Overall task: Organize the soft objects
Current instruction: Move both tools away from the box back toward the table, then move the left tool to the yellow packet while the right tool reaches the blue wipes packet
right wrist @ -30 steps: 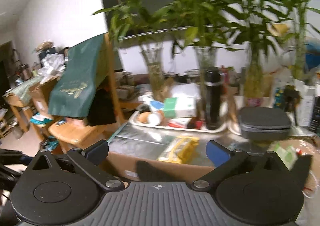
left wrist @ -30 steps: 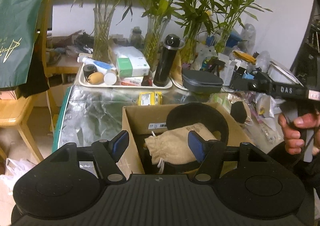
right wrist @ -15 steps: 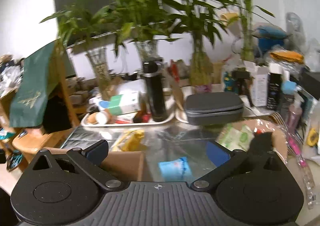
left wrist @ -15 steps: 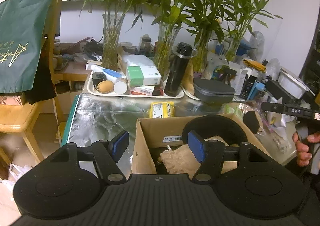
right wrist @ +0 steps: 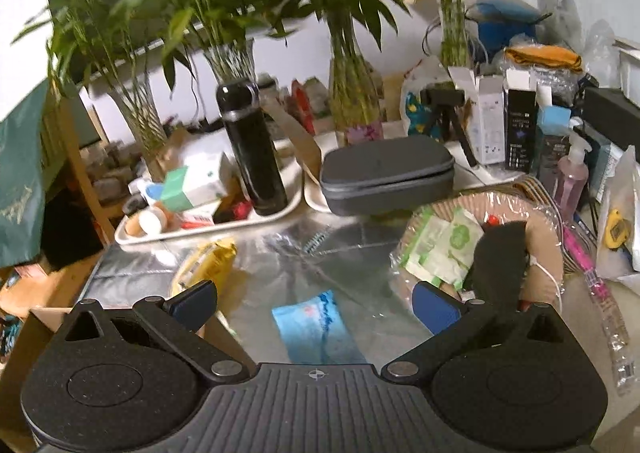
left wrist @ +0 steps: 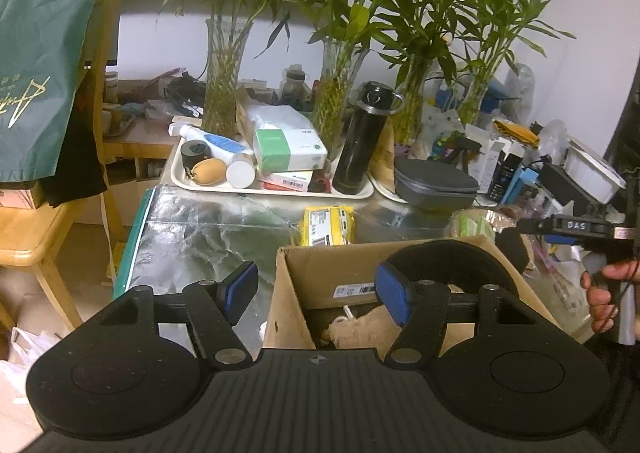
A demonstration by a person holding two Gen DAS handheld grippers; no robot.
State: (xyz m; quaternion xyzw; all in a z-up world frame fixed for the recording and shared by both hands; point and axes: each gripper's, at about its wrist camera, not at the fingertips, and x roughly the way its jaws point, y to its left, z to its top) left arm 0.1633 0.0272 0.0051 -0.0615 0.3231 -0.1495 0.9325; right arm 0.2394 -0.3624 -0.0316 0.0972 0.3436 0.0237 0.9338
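Right hand-held gripper wide and empty over blue tissue pack on tabletop: light, squashy, slippery wrap, pinch mid-body.

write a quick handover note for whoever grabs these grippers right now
Left gripper: open, holding nothing, over the near edge of the cardboard box.
Right gripper: open, holding nothing, above the blue packet on the table.
Done: cloth pouch and black round cushion are in the box.
Left: blue packet, yellow packet, and maybe the black cloth on the wrapped bundle.
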